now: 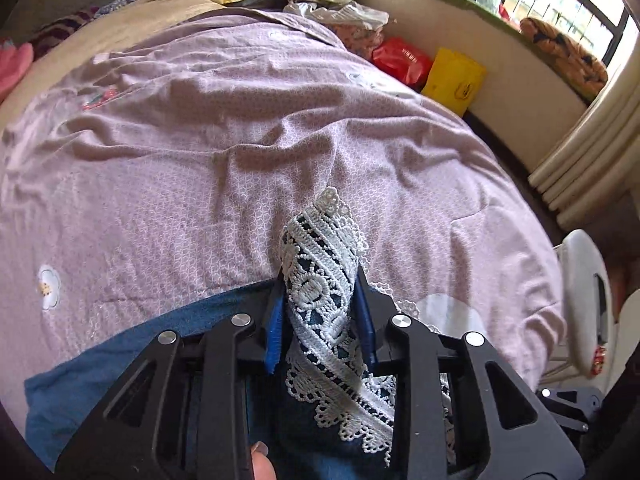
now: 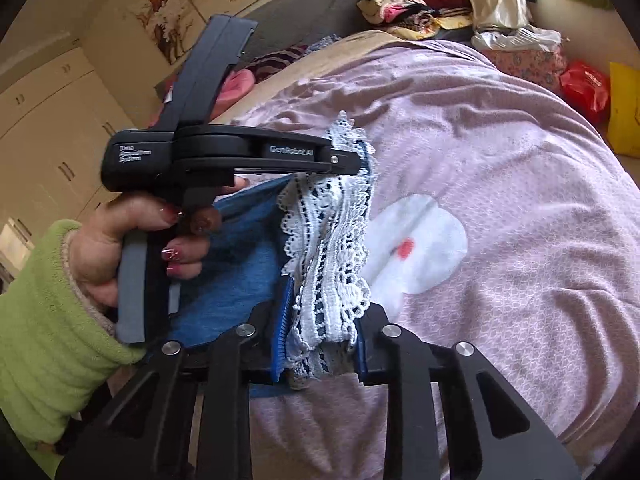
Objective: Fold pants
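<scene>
Between the blue pads of the left gripper (image 1: 323, 320) a bunched strip of white lace trim (image 1: 326, 280) is pinched: the jaws stand nearly closed, only the thickness of the gathered cloth keeping them apart, and the lace pokes up past the fingertips. The right gripper (image 2: 322, 332) shows the same state in its own view, jaws drawn in tight on a wad of the same lace hem (image 2: 332, 264), with dark denim showing through the openwork. The lace edges a pair of blue denim pants (image 1: 132, 344), whose body trails from the two grips back toward the person and to the left, lying across the near edge of a bed covered by a mauve patterned quilt (image 1: 200, 152). In the right wrist view the left gripper (image 2: 352, 160) sits just beyond and slightly left of the right one, held by a hand (image 2: 132, 240) in a green fleece sleeve (image 2: 52, 320), so both tools hold the hem close together, the lace running from one grip straight to the other. That is the relation the coming move seems to hinge on: the hem is in both jaws, the rest of the garment hangs behind them, and the open stretch of quilt lies ahead. Both hands look equally placed; I judge the next step is to spread the hem or carry it forward to lay the legs flat. A white flower patch (image 2: 416, 240) on the quilt lies just right of the lace.
</scene>
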The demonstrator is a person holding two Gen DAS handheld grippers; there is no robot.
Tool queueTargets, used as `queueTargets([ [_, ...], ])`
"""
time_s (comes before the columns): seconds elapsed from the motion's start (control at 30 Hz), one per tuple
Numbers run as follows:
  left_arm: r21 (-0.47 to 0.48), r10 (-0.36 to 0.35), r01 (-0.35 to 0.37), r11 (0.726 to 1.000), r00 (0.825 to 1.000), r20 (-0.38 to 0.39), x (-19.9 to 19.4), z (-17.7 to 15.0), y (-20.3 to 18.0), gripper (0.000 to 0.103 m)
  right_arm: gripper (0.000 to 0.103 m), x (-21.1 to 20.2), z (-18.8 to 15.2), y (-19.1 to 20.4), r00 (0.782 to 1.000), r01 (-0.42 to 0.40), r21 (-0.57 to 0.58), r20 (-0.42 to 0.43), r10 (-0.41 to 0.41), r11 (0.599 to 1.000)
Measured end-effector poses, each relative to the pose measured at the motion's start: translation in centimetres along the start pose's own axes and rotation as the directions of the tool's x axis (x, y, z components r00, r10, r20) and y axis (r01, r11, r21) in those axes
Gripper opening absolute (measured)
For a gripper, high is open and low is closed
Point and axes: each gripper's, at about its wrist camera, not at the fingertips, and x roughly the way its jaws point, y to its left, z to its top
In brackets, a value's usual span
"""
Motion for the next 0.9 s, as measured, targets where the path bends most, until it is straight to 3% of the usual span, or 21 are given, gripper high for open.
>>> queueTargets([
  [0.27,-0.087,-0.105,0.115,0.990,0.988,0.109,-4.6,-0.5,2.3,0.019,0.024,-1.1,1.6,3.7,0.999,-0.014,-0.095,0.038,0.018,0.995],
  [0.53,-0.211,-0.186,0.241,0.947,0.950,0.250,-10.3,-3.7,8.5,0.019,0.024,-0.3,2.5,11.0,0.996,-0.065,-0.274,0.037,0.078,0.960],
  [0.7,-0.280,-0.177,0.258,0.925,0.942,0.284,-11.6,-6.5,12.4,0.019,0.024,2.7,1.5,15.3,0.996,-0.086,-0.373,-0.015,0.086,0.924],
  [0.9,-0.369,-0.133,0.232,0.900,0.952,0.275,-11.7,-10.3,16.0,0.021,0.024,6.9,-1.0,18.5,0.993,-0.100,-0.447,-0.099,0.062,0.889],
])
